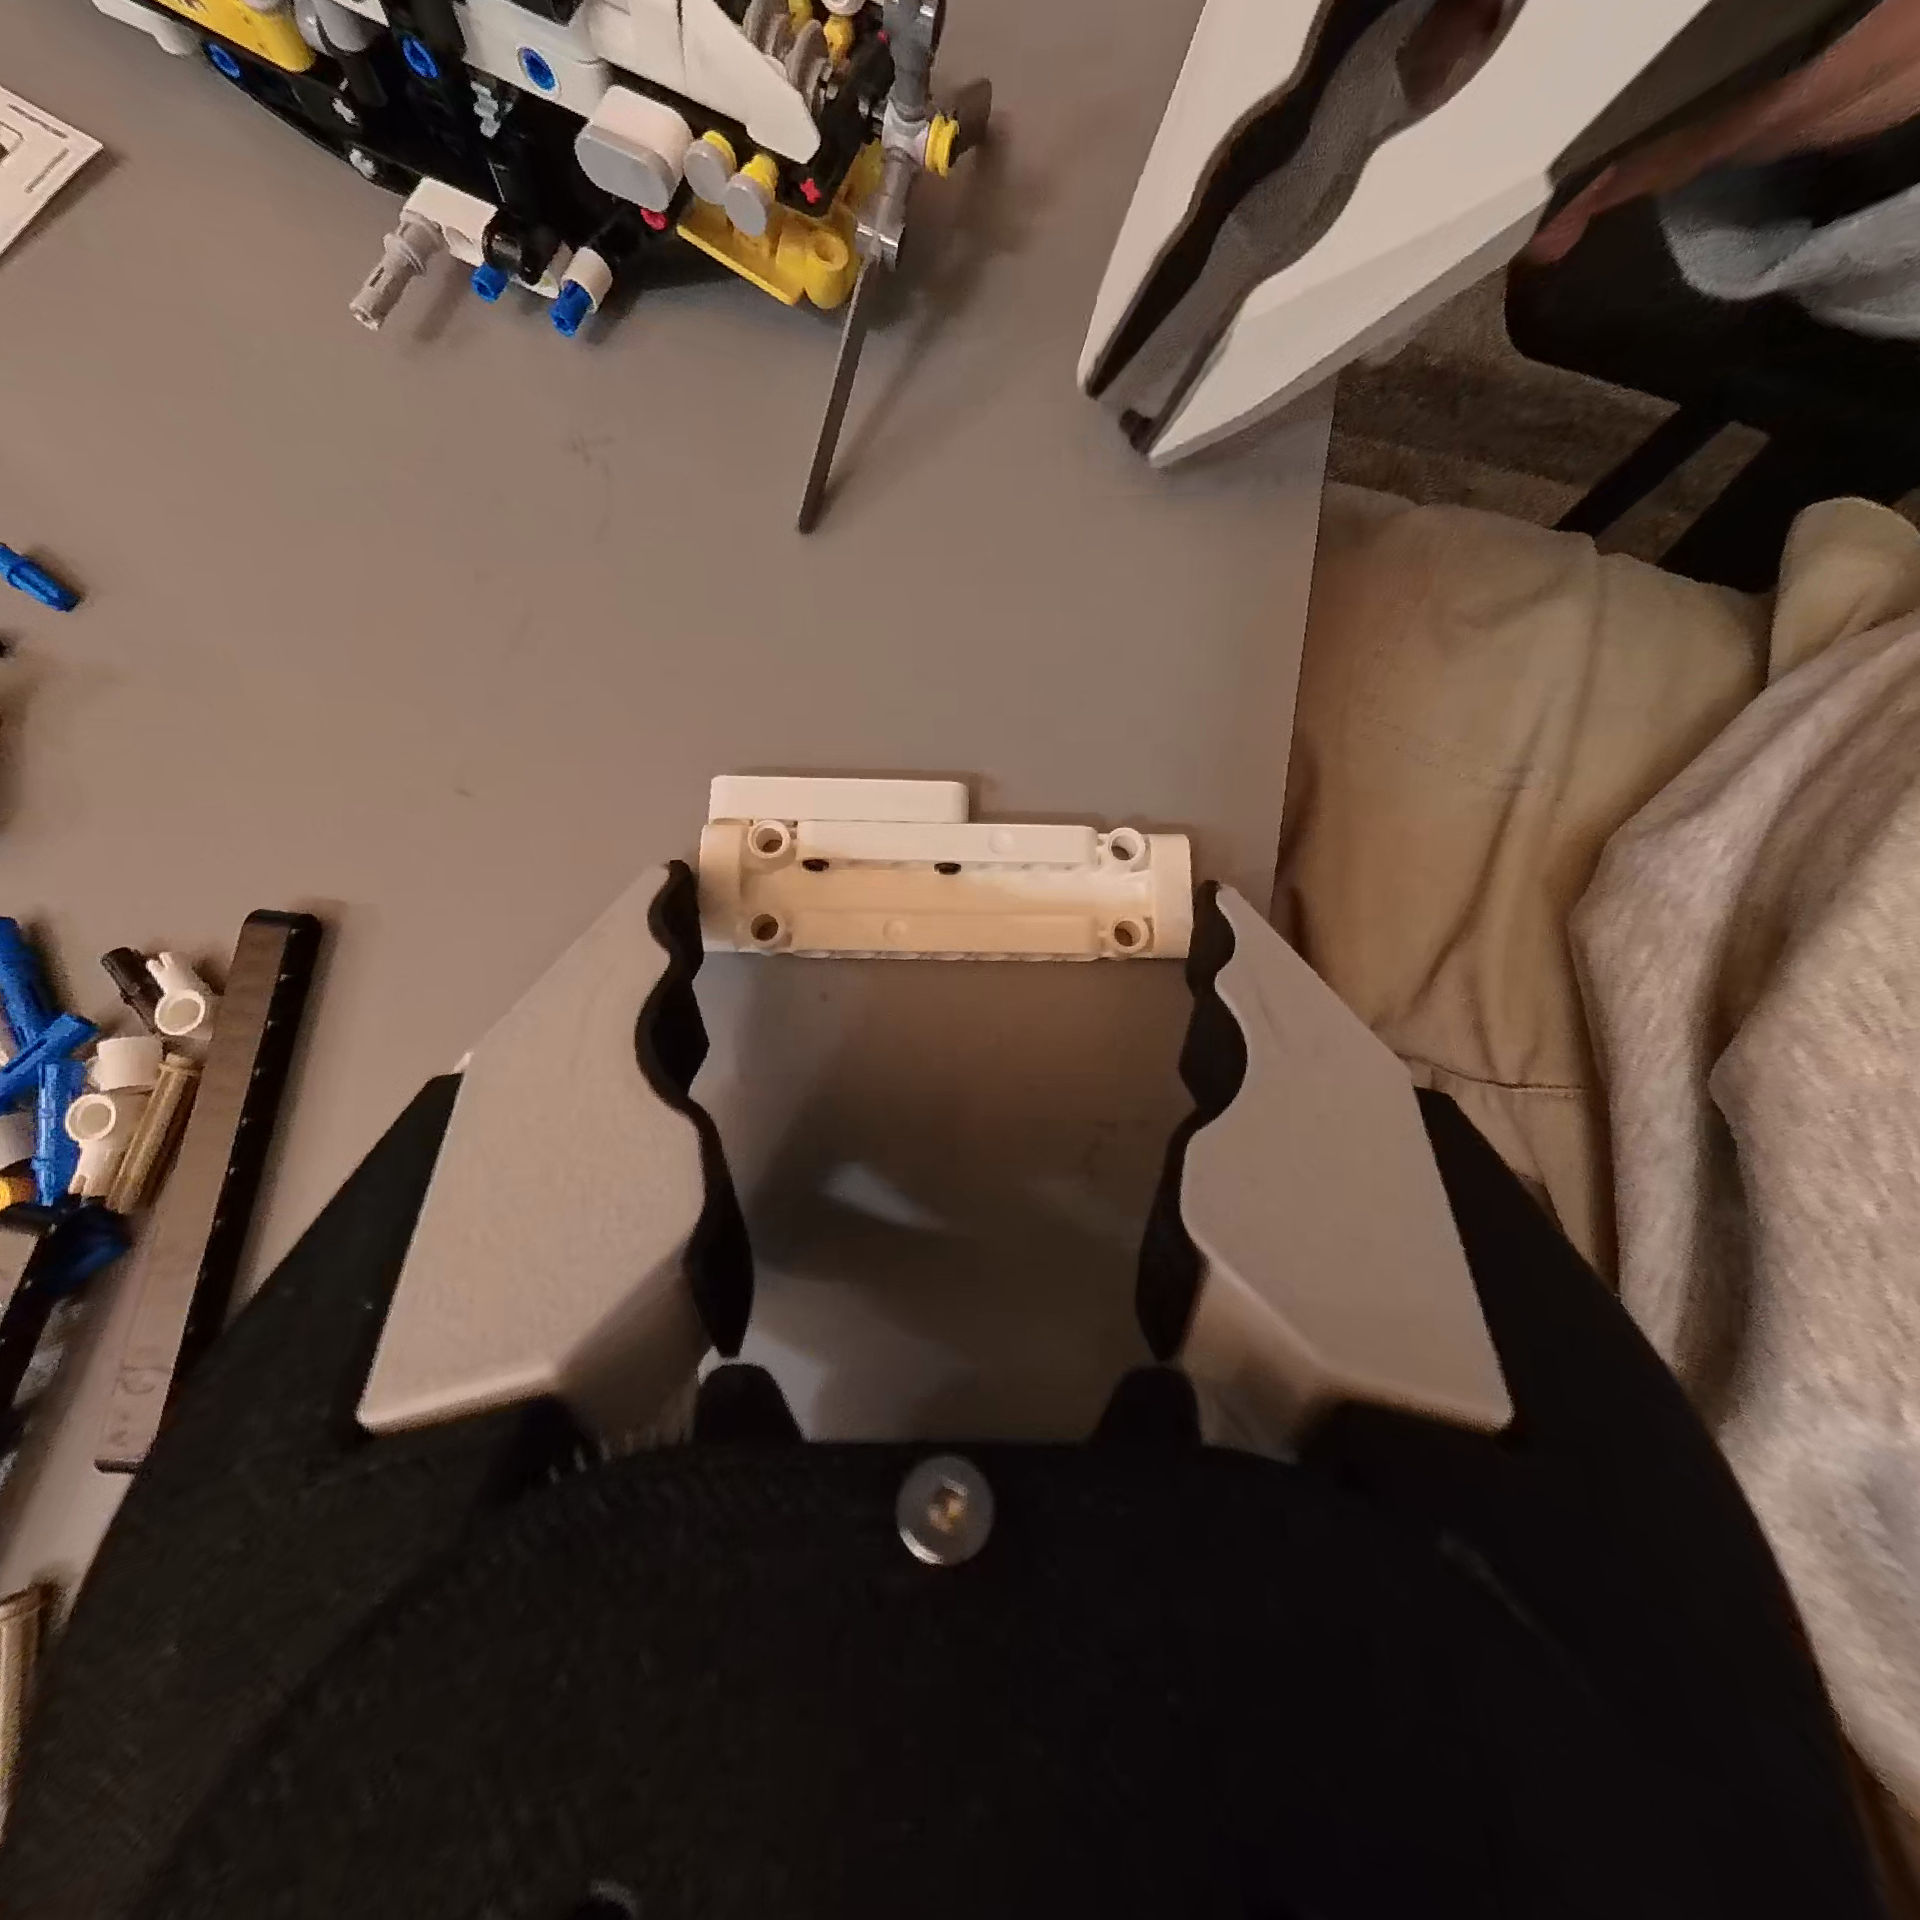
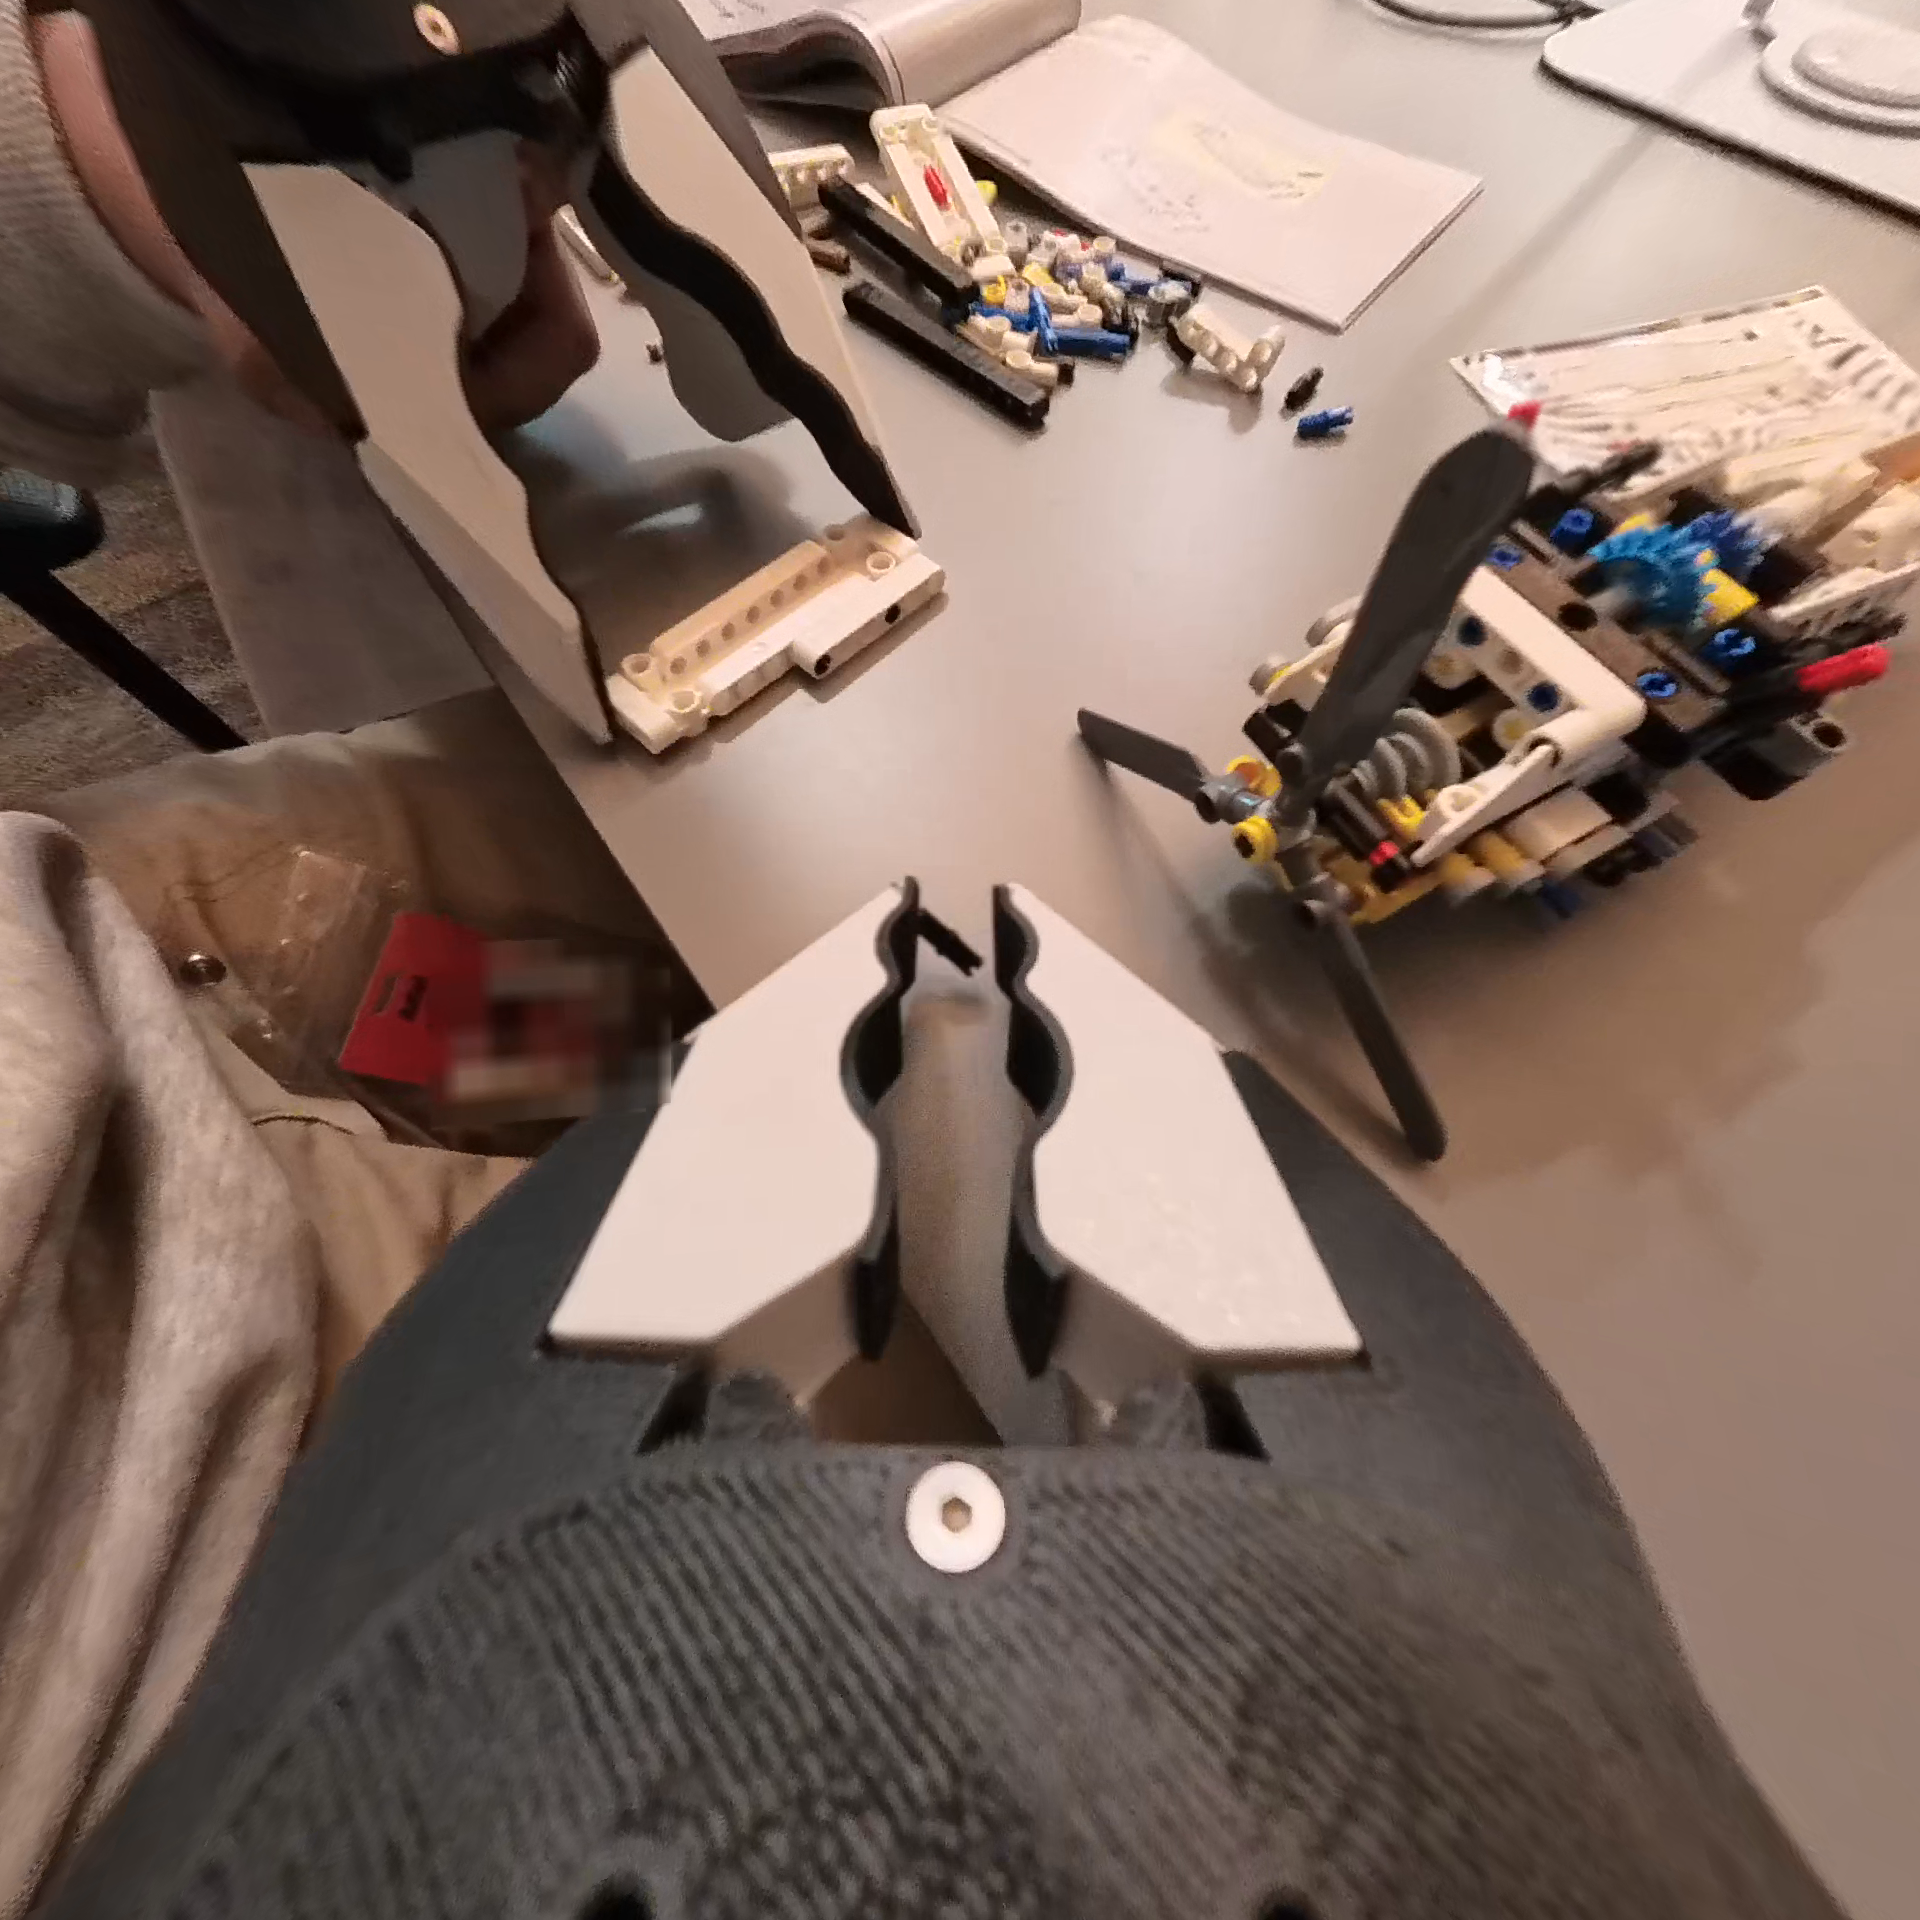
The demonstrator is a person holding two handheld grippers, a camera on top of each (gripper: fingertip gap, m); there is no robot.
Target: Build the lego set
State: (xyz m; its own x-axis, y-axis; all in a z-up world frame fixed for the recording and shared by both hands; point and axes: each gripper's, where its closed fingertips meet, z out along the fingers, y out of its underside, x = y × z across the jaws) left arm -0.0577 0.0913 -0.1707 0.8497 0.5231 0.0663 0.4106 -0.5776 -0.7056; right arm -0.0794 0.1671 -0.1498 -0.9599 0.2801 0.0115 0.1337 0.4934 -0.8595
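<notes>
A white Lego panel assembly (image 1: 940,899) lies on the grey table (image 1: 520,623) near its right edge. My left gripper (image 1: 940,914) is spread wide, with a fingertip against each end of the panel. It also shows in the right wrist view (image 2: 743,634), pressing on the panel (image 2: 831,613). My right gripper (image 2: 951,904) is nearly closed on a small black pin (image 2: 945,940), held above the table's edge. It shows at the top right of the left wrist view (image 1: 1174,405). The part-built plane model (image 2: 1507,727) with grey propeller blades (image 2: 1434,582) stands beyond, also in the left wrist view (image 1: 623,135).
A pile of small blue, white and tan parts (image 2: 1049,301) with long black beams (image 1: 229,1143) lies to the left. An open booklet (image 2: 1226,177) and a sticker sheet (image 2: 1662,374) lie at the back. A person's lap holds a plastic bag (image 2: 416,997) beside the table edge (image 1: 1304,623). The left gripper's tips are roughly 9 centimetres from the right gripper's.
</notes>
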